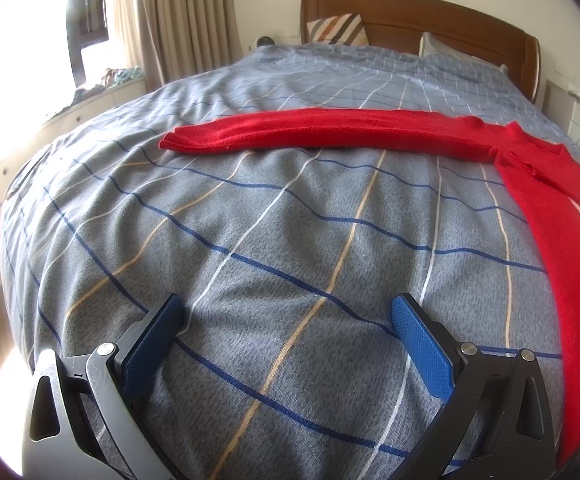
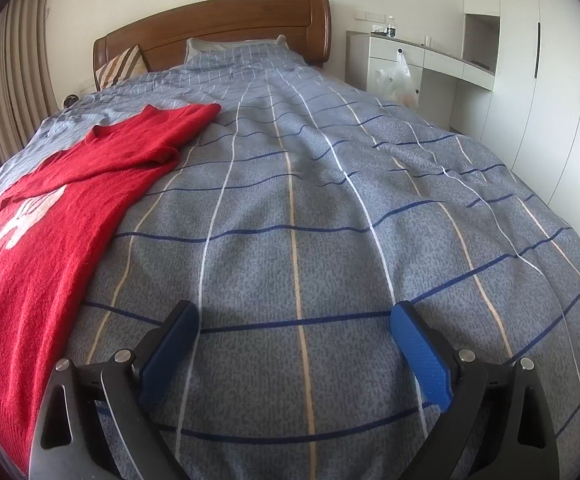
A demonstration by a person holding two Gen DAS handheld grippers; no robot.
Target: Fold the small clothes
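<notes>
A red knit sweater (image 1: pixel 549 200) with a white motif on its chest lies flat on the checked grey-blue duvet (image 1: pixel 274 216). In the left wrist view its body runs down the right edge and one long sleeve (image 1: pixel 313 130) stretches leftward across the bed. The right wrist view has the sweater (image 2: pixel 50 232) at the left, its other sleeve (image 2: pixel 162 132) folded back across the top. My left gripper (image 1: pixel 288 312) hovers over bare duvet, left of the sweater, jaws wide apart and empty. My right gripper (image 2: pixel 293 320) stands to the right of the sweater, likewise open with nothing between its blue pads.
A wooden headboard (image 2: pixel 218 16) with pillows (image 2: pixel 234 50) closes the far end of the bed. White drawers (image 2: pixel 393 56) with a hanging plastic bag and tall wardrobes (image 2: pixel 545 92) line the right wall. Curtains (image 1: pixel 178 16) and a bright window sill with clutter are at the left.
</notes>
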